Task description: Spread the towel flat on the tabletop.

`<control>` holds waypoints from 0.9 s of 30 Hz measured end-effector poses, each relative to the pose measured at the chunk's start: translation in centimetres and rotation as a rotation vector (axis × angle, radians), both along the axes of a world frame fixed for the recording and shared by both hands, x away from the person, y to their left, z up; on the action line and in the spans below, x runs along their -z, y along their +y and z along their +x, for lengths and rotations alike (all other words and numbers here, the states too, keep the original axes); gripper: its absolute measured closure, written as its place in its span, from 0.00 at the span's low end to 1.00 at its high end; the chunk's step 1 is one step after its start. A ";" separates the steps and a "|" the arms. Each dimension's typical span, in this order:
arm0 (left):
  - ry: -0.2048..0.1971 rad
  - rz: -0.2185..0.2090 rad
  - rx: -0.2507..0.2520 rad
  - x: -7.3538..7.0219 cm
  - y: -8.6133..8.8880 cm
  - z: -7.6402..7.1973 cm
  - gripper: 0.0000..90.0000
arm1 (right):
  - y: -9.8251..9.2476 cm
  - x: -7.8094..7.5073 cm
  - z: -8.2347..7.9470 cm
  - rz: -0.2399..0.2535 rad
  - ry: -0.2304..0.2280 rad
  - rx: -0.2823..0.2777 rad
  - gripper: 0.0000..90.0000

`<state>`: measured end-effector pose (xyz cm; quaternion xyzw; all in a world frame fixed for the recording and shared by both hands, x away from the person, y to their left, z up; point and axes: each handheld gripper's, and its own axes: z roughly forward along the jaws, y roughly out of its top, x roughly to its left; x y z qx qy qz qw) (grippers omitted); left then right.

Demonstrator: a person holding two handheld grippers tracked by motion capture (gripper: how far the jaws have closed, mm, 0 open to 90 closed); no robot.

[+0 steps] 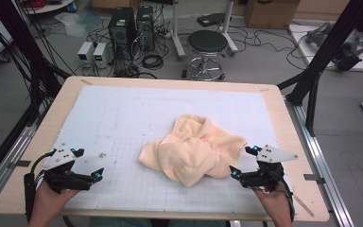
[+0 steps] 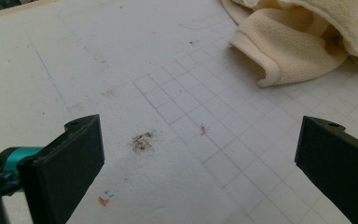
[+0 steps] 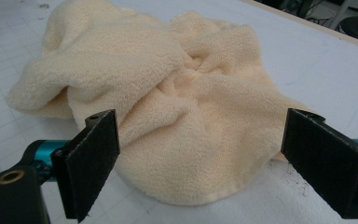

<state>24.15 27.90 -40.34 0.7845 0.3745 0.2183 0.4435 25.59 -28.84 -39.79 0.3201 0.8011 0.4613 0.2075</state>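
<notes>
You hold a gripper in each hand at the near edge of a wooden table (image 1: pixel 283 118) covered by a white mat (image 1: pixel 123 118) with a faint printed grid. Your left gripper (image 1: pixel 89 164) has its jaws spread wide with nothing between them; below them lies bare mat with a small dark smudge (image 2: pixel 142 141). Your right gripper (image 1: pixel 244 162) is also spread wide and pinches nothing. A crumpled cream terry towel (image 1: pixel 194 149) lies in a loose heap between the two grippers, nearer the right one: its rounded near edge sits just ahead of the right jaws, seemingly not touching them. From the left gripper the towel is well apart, ahead and to the right, with one folded corner (image 2: pixel 270 70) turned towards it.
</notes>
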 end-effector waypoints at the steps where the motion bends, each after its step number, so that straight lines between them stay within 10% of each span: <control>1: 0.002 -0.005 0.000 0.0 -0.1 0.0 0.02 | 0.0 0.0 0.0 -0.001 0.002 -0.003 0.12; 27: 0.001 -0.013 -0.013 0.0 0.0 0.0 0.02 | -0.3 -0.8 0.3 0.023 0.014 -0.024 0.12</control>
